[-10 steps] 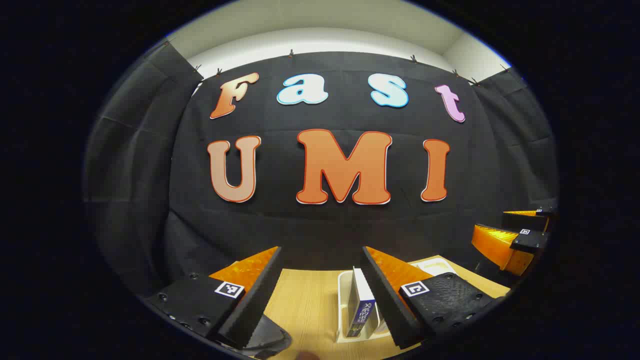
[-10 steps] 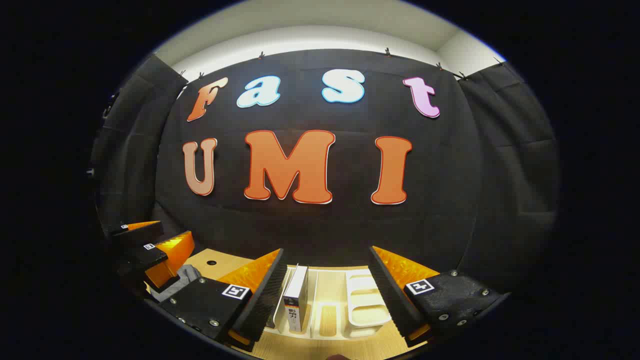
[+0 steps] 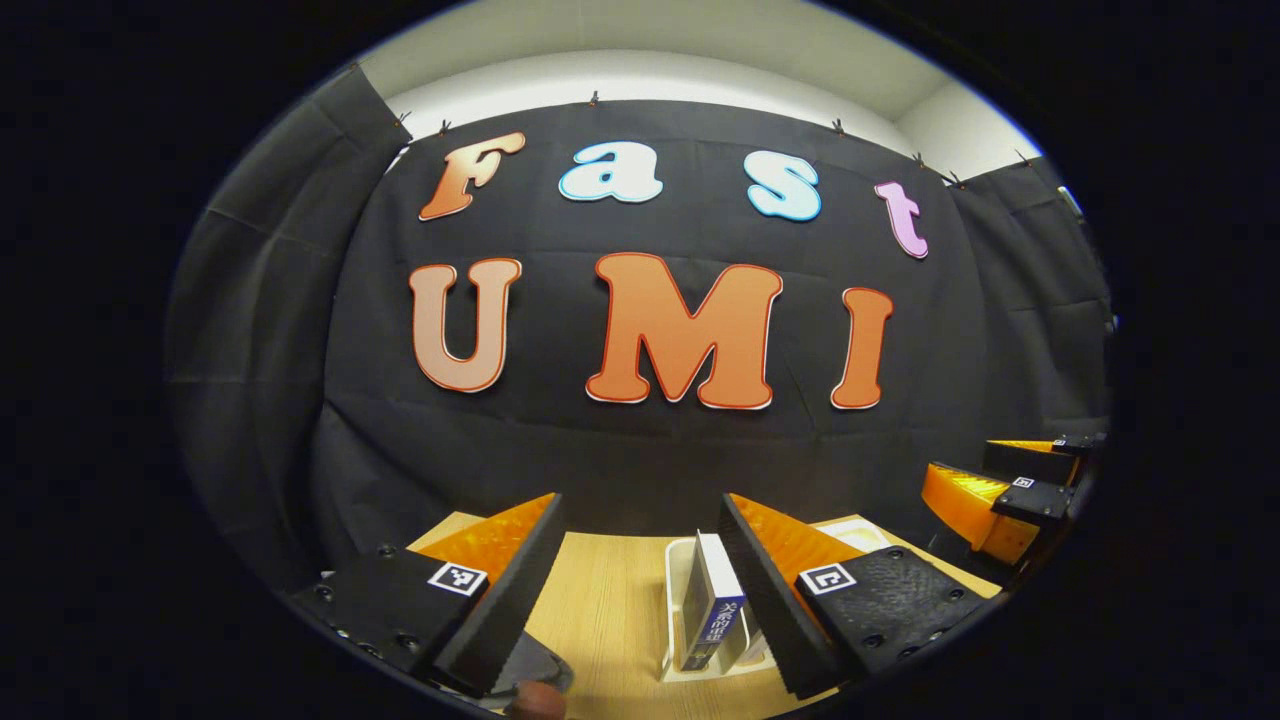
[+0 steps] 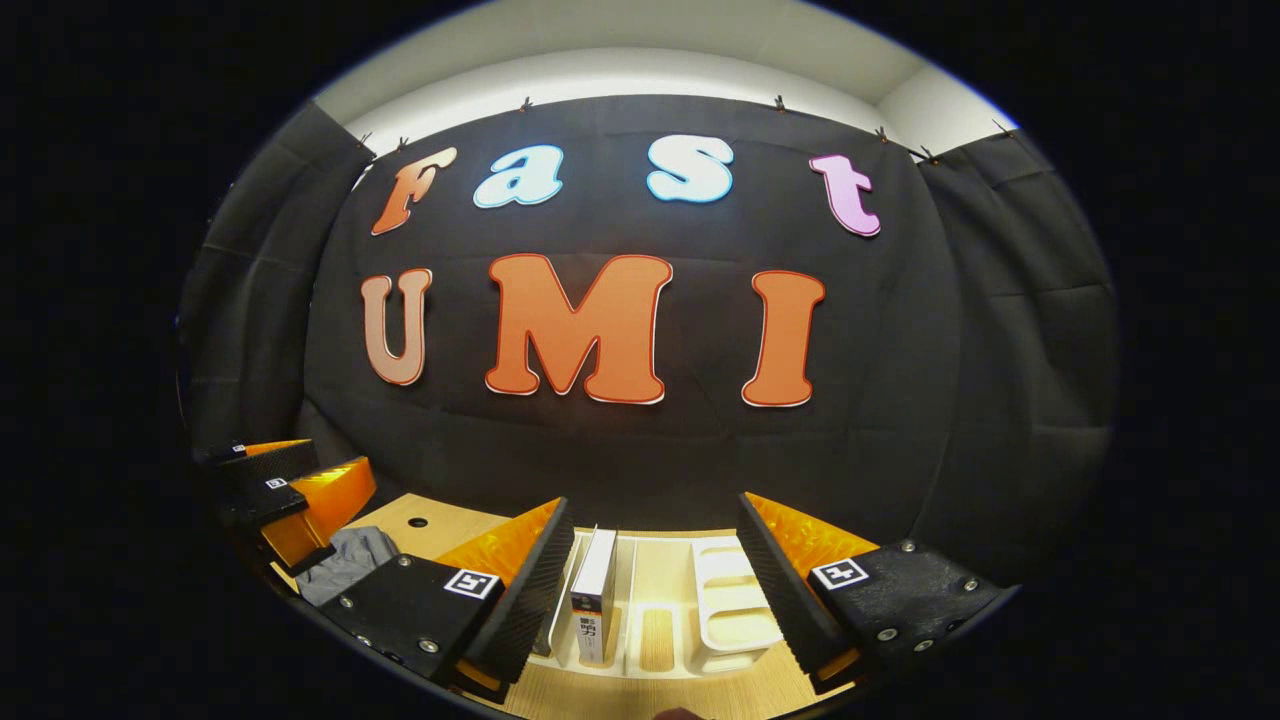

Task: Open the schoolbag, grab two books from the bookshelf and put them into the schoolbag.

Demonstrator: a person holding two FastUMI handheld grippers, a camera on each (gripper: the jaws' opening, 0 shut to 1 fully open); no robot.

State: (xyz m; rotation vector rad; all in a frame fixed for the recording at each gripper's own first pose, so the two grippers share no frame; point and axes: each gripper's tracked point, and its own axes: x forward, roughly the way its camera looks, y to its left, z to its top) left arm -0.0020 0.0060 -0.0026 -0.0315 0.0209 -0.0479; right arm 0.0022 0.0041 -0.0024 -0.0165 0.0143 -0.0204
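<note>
Two grippers, left gripper [image 3: 640, 590] and right gripper [image 4: 650, 595], both spread wide and empty above white slotted plastic bookshelf [image 4: 735, 610], upright blue-spined book [image 3: 712, 615], white-topped book [image 4: 595, 595], spine writing illegible

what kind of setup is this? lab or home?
Likely a staged recording booth, not a home: black cloth wall clipped up all round, a bare wooden table, and a white bookshelf holding a book.

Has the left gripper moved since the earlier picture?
Yes. In the right gripper view, the left gripper sits slightly lower and further left against the table.
</note>
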